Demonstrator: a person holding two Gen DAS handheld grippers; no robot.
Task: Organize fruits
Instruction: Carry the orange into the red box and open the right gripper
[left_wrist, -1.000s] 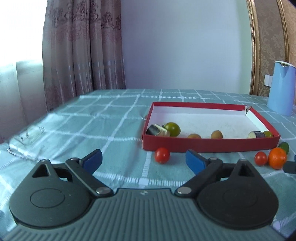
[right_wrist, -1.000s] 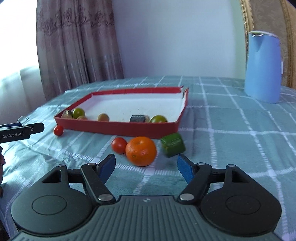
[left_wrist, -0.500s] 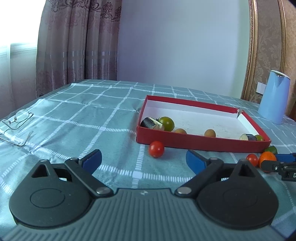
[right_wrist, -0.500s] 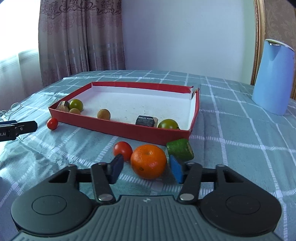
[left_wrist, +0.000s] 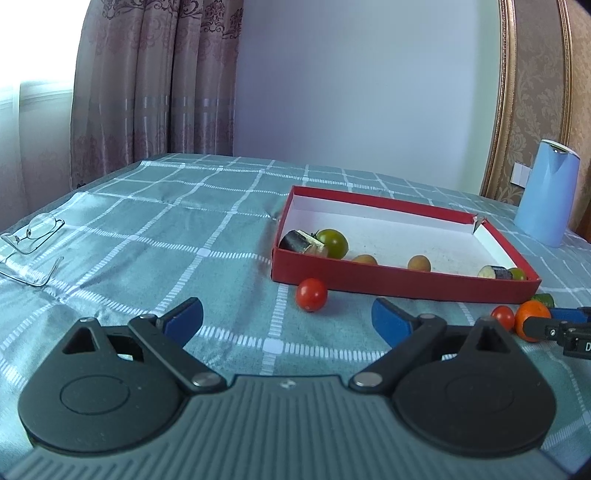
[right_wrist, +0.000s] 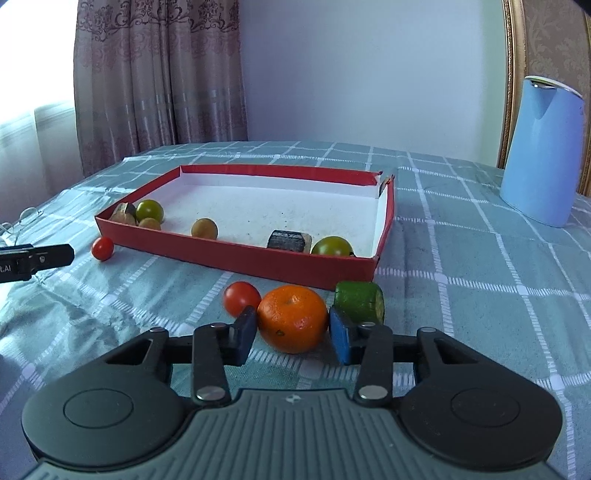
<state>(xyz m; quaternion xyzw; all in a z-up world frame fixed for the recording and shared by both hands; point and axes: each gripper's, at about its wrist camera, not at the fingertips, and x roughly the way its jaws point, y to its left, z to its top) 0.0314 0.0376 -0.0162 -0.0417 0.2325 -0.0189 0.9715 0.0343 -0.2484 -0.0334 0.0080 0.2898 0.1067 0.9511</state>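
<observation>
A shallow red box (right_wrist: 236, 254) with a white floor holds several small fruits and vegetable pieces; it also shows in the left wrist view (left_wrist: 402, 284). My right gripper (right_wrist: 291, 330) is shut on an orange (right_wrist: 292, 318) that rests on the cloth in front of the box. A red tomato (right_wrist: 241, 297) lies to its left and a green cucumber piece (right_wrist: 360, 301) to its right. My left gripper (left_wrist: 286, 319) is open and empty, above the cloth, with another red tomato (left_wrist: 311, 294) just beyond its fingers.
A blue jug (right_wrist: 543, 155) stands at the back right. A pair of glasses (left_wrist: 31, 236) lies on the cloth at the far left. The checked teal cloth (left_wrist: 166, 236) covers the table. Curtains hang behind.
My right gripper has moved forward and closed its fingers around the orange. My left gripper has pulled back and up a little, staying open.
</observation>
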